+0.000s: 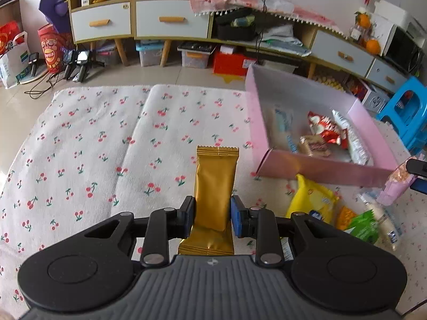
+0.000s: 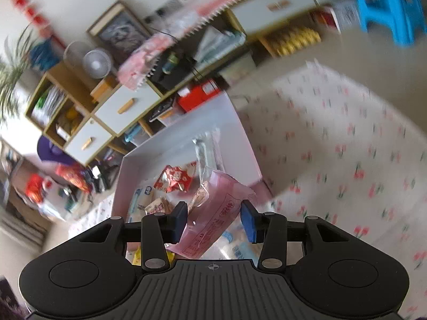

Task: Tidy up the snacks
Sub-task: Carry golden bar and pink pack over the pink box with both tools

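Note:
My left gripper (image 1: 212, 214) is shut on a gold snack packet (image 1: 214, 186), held upright above the cherry-print cloth (image 1: 93, 146). The pink box (image 1: 320, 172) lies to its right with several snacks inside, among them a red packet (image 1: 324, 129). My right gripper (image 2: 212, 220) is tilted over the pink box (image 2: 240, 122) and holds a pink snack packet (image 2: 210, 221) between its fingers; the same packet shows at the right edge of the left wrist view (image 1: 397, 184). A red packet (image 2: 174, 178) lies in the box below.
Loose snacks lie on the cloth in front of the box: a yellow packet (image 1: 312, 200), a green one (image 1: 364, 225) and a clear wrapped one (image 1: 384, 221). A blue stool (image 1: 405, 112) stands at the right. Cabinets with drawers (image 1: 170, 21) line the back.

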Demonstrator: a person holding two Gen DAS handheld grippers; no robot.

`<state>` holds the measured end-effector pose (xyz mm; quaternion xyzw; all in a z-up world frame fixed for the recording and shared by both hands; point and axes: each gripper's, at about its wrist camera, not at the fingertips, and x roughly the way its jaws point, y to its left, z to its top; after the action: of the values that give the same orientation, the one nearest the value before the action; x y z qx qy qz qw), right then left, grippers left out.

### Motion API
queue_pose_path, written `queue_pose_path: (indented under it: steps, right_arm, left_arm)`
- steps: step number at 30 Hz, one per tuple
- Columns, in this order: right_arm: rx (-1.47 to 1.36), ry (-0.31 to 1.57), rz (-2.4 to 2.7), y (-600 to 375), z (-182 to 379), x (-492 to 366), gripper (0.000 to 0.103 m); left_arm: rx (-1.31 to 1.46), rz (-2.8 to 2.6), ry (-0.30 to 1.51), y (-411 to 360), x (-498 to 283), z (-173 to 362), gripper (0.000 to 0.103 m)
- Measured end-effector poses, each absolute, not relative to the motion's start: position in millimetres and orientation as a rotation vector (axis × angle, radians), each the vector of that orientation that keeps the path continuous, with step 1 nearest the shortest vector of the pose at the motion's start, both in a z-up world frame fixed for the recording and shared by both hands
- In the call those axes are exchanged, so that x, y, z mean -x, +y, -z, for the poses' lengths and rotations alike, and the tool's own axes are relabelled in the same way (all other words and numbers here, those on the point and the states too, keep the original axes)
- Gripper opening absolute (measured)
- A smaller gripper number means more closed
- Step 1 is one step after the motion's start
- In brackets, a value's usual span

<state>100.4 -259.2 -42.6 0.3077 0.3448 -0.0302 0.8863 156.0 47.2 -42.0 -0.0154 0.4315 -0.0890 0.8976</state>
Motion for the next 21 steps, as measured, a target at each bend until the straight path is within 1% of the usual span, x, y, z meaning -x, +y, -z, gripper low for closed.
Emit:
queue_pose_path:
  steps: [7, 17, 21]
  right_arm:
    - [-0.452, 0.667, 0.053, -243.7, 17.5, -96.9, 0.043]
    - [-0.387, 0.627, 0.064, -261.1, 5.7, -119.4, 0.043]
    - [-0.284, 0.642, 0.020, -255.5, 0.8, -140.7, 0.043]
  left_arm:
    - [0.022, 0.202, 0.847, 34.8, -152.9, 27.9, 0.026]
    - [-0.009, 0.260, 0.782, 2.1, -177.4, 11.2, 0.026]
    - [-0.043, 0.276, 0.785, -14.0, -195.0, 14.8, 0.026]
